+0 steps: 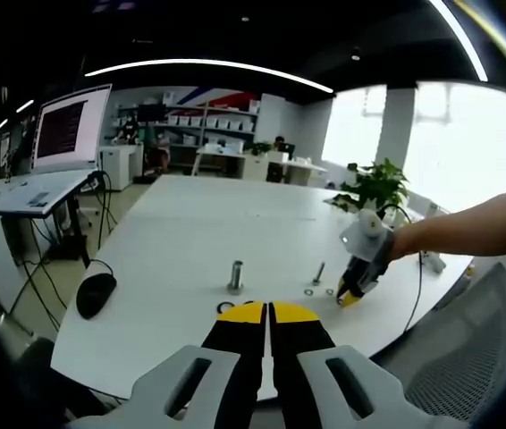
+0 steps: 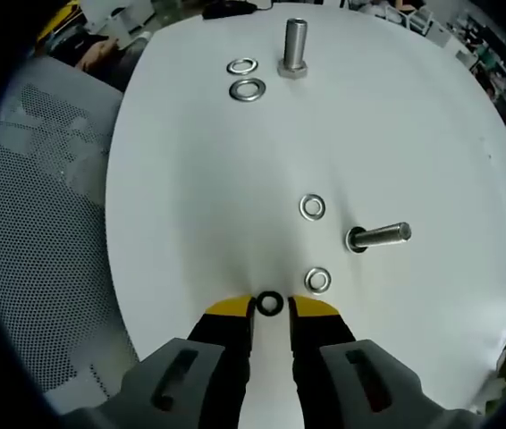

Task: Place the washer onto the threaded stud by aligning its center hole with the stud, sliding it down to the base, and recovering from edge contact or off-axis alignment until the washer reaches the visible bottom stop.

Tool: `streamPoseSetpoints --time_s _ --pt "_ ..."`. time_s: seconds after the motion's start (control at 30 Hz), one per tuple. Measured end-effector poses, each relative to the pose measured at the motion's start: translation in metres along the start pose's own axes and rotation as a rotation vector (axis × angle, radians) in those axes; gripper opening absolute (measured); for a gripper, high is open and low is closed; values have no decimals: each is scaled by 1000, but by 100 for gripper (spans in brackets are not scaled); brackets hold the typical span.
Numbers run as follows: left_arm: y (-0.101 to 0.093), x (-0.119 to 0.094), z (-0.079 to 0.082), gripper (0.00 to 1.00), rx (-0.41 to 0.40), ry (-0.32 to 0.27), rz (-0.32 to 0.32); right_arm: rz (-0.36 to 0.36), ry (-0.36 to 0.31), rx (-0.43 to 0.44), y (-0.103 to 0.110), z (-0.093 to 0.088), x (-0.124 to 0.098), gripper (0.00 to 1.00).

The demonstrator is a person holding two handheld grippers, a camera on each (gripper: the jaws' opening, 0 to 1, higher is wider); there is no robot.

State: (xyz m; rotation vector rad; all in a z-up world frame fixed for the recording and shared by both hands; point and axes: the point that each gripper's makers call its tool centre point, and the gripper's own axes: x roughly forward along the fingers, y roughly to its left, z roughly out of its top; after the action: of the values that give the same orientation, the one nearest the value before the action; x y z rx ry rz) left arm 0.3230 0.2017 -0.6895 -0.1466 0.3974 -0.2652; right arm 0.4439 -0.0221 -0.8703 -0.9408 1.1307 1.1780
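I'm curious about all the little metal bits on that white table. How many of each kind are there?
Counted in the right gripper view:
Silver washers: 4 ()
Black washer: 1, between the right gripper's fingers
Studs: 2 ()
Total: 7

The left gripper (image 1: 268, 308) hangs over the near edge of the white table (image 1: 190, 232), its yellow-tipped jaws closed together with nothing between them. Just beyond the tips, a thick threaded stud (image 1: 236, 275) stands upright on the table. To the right of that stud stands a thinner bolt (image 1: 319, 273), with a washer (image 1: 310, 291) at its foot. The right gripper (image 1: 346, 296), held by a person's hand (image 1: 403, 243), reaches down just right of the bolt. A black mouse (image 1: 96, 293) lies left of the stud.
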Motion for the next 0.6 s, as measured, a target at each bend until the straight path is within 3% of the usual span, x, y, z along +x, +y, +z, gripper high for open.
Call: streamPoseSetpoints --time_s 0.17,0.3,0.47,0.6 --pt "0 0 1 0 -3 -5 2 9 -32 30 1 0 0 18" --pt "0 0 1 0 -2 -7 1 -15 -14 -14 3 -1 0 17" --pt "0 0 1 0 -2 -7 1 -29 -22 20 1 -1 -1 14" --pt "0 -1 1 0 -2 -8 1 -30 -32 -62 0 -1 -1 14"
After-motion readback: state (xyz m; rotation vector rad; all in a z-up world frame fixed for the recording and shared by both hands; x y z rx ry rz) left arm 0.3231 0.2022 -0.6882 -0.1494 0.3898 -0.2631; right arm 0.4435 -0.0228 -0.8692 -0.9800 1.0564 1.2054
